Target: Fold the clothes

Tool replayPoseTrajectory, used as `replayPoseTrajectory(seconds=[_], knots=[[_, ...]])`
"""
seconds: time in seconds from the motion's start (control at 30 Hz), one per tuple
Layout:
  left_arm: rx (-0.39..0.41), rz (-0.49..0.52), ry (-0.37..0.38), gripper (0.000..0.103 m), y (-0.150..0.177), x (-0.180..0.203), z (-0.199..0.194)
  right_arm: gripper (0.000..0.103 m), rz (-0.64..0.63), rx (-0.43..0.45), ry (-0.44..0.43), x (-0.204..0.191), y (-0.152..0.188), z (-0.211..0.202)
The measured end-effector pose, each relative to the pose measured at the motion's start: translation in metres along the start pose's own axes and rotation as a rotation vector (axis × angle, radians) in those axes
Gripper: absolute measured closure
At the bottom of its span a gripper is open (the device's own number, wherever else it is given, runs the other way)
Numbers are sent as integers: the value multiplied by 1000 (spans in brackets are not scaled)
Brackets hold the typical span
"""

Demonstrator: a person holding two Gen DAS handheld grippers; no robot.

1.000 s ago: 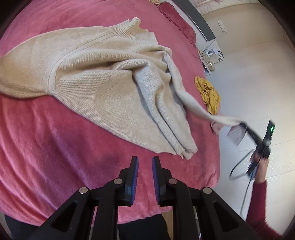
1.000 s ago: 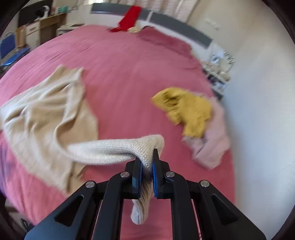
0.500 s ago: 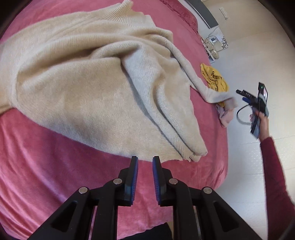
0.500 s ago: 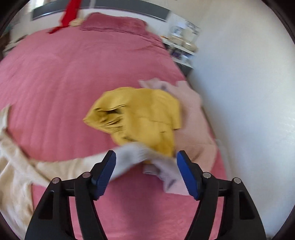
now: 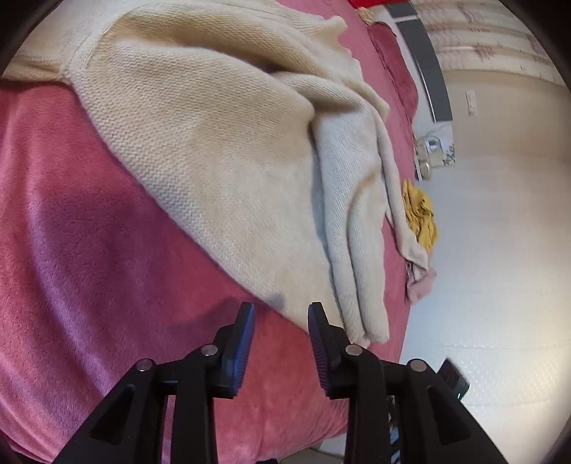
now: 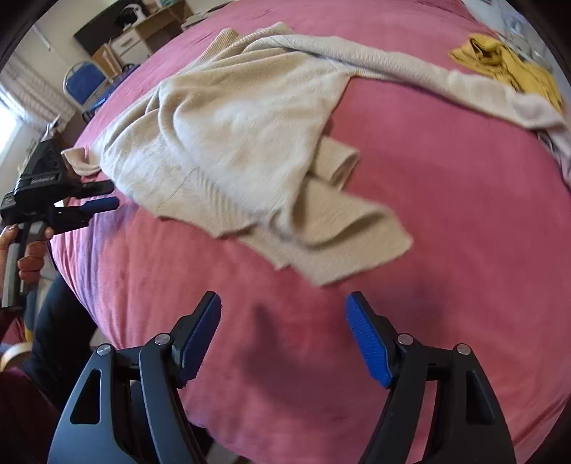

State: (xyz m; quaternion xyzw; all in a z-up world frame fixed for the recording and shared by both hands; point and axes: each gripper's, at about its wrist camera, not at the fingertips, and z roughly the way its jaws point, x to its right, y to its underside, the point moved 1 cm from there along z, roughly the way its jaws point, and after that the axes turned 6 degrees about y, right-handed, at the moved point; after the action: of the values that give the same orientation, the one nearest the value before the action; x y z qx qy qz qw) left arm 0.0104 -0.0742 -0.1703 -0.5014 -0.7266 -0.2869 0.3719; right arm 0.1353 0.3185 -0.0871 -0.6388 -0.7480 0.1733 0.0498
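A beige knit sweater (image 5: 228,150) lies crumpled on the pink bedspread (image 5: 78,228). My left gripper (image 5: 282,310) hovers low at the sweater's near hem; its jaws are opening, the hem edge lies just beyond the tips, and nothing is pressed between them. From the right wrist view, the sweater (image 6: 242,132) spreads ahead with one sleeve (image 6: 428,75) stretched off to the upper right. My right gripper (image 6: 282,299) is wide and still opening, empty, just short of the hem corner (image 6: 357,257). The left gripper (image 6: 112,194) shows at the sweater's left edge, held by a hand (image 6: 32,257).
A yellow garment (image 6: 506,67) and a pale pink one (image 5: 421,285) lie at the sleeve's end by the bed's edge. Pale floor (image 5: 499,250) runs beside the bed. A blue chair (image 6: 85,82) and a desk (image 6: 150,28) stand beyond the bed.
My right gripper let go of the sleeve, opened wide and swung down to the sweater's hem. My left gripper sank toward the hem and its jaws parted.
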Motion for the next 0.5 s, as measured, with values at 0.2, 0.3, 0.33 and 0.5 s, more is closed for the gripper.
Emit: replayPoseTrajectory(seconds=[0.2,0.3,0.33,0.5], knots=[[4,-106,24,65,1,-13,22,28,91,58,-48,-8,16,-4],[25,-129,21,64,2,-13,30,28,107,79,-58,-9,16,-9],[30,-136,13,64,1,-11,33,28,109,84,-56,-9,16,-10],[58,-99,-47,98,-5,8,46,28,149,64,-40,-6,17,-2]])
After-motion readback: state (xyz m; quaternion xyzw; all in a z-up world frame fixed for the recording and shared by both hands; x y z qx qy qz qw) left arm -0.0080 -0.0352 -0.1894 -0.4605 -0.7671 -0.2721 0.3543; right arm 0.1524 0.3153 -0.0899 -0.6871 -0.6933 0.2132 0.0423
